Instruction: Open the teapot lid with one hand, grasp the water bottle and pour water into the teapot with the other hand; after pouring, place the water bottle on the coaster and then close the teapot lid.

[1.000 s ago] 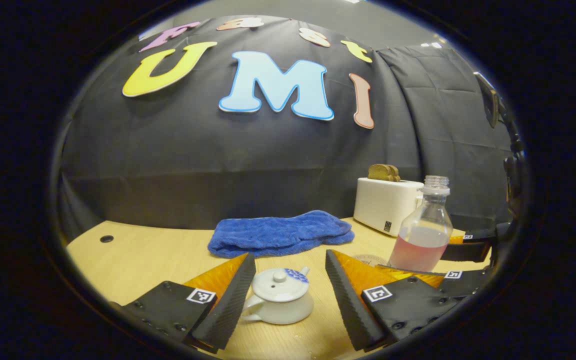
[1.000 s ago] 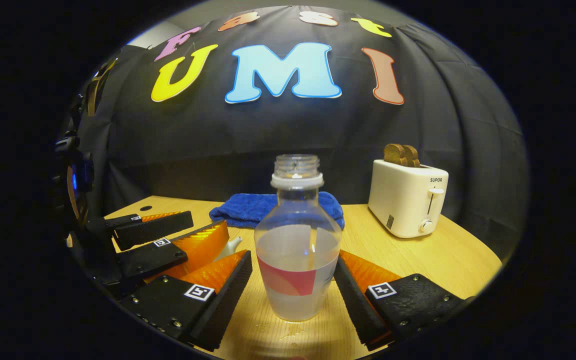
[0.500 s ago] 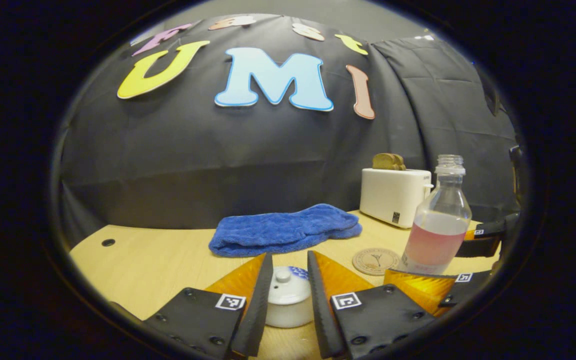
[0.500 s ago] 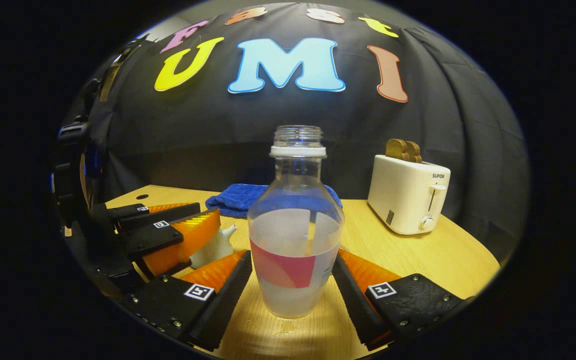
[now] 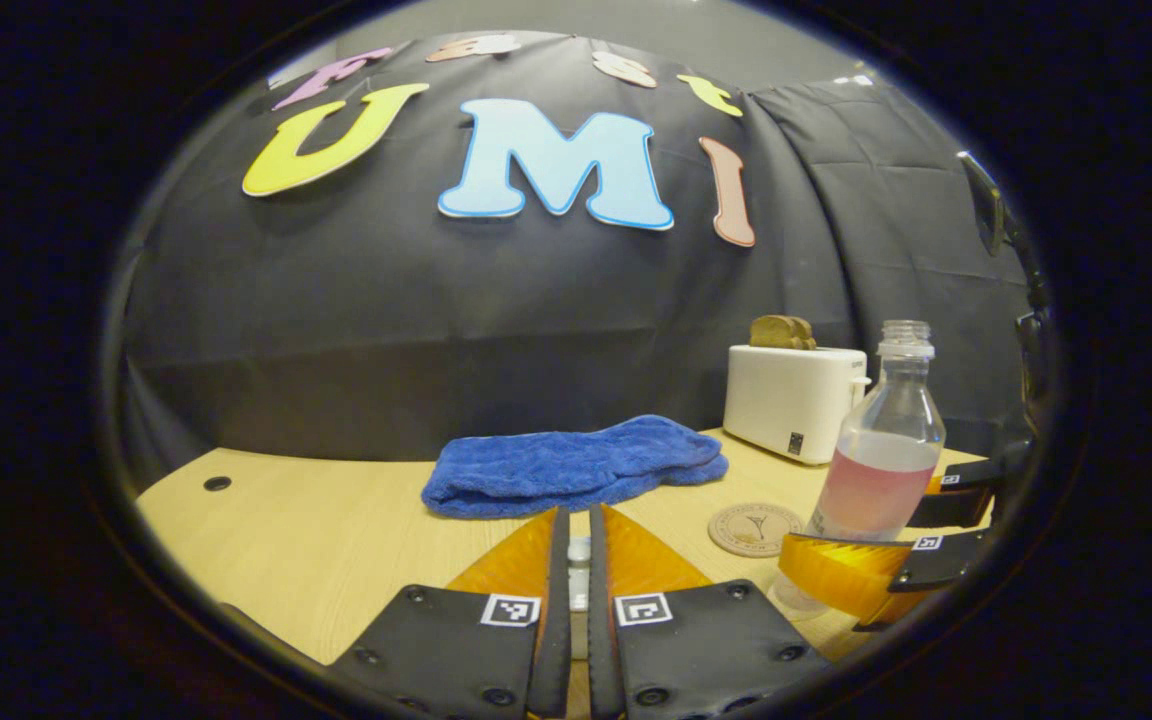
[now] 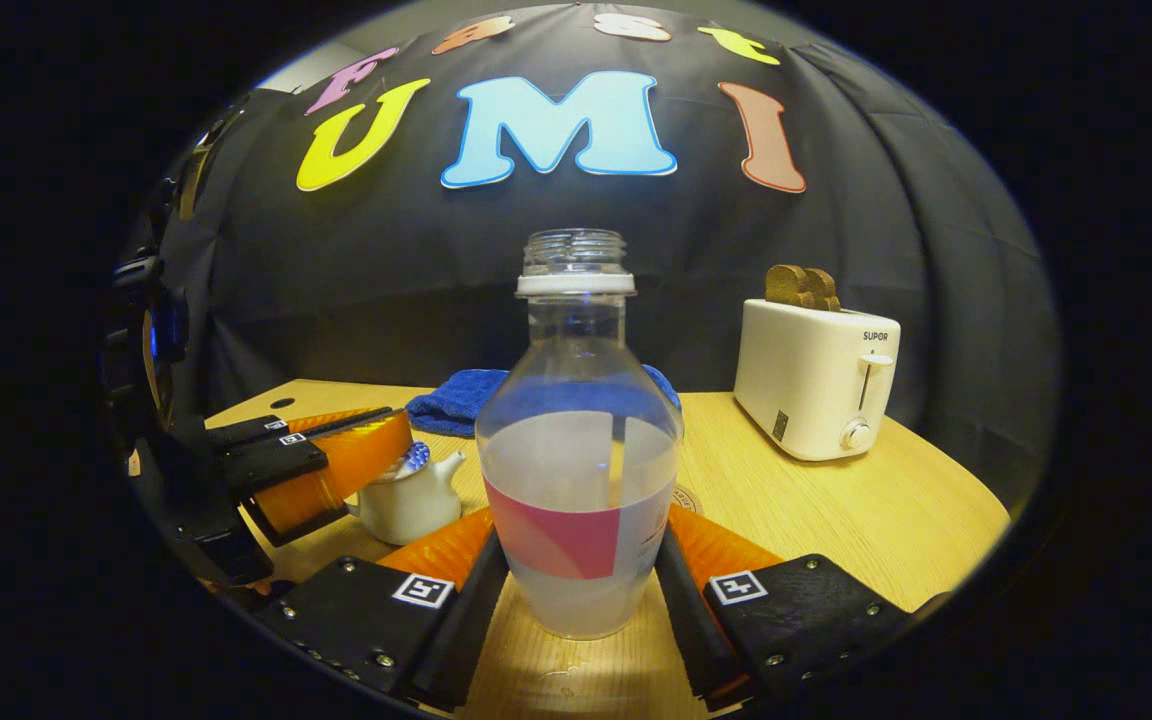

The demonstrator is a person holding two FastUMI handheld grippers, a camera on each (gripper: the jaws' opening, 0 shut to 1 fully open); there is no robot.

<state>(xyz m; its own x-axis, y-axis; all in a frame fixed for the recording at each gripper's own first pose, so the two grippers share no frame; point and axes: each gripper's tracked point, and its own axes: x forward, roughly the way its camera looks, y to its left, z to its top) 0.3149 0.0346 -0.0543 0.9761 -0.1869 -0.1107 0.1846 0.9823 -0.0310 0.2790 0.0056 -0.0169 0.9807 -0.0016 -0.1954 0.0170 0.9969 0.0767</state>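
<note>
A: What does the left gripper (image 5: 577,585) show?

B: In the left gripper view its fingers stand almost together, with a sliver of the white lid knob (image 5: 577,575) between them. In the right gripper view the same gripper (image 6: 376,455) sits over the top of the teapot (image 6: 406,497), at the lid (whether both fingers truly press the knob cannot be told). The lid appears to be on the pot.

A: And the right gripper (image 6: 576,590)?

B: Its two fingers flank the lower body of the water bottle (image 6: 576,470) and appear to touch it on both sides. The bottle stands upright on the table (image 6: 836,520), uncapped and about half full.

A: Where does the task stand, then?

B: By judgement, at its opening: lid grasp and bottle grasp are being made, nothing has been poured. Lifting the lid, pouring, parking the bottle and closing all remain.

A: Where is the parking place?

B: The coaster (image 5: 755,529) lies bare, just beside the bottle (image 5: 881,455), with the blue towel (image 5: 576,465) and the toaster (image 5: 794,400) behind.
</note>
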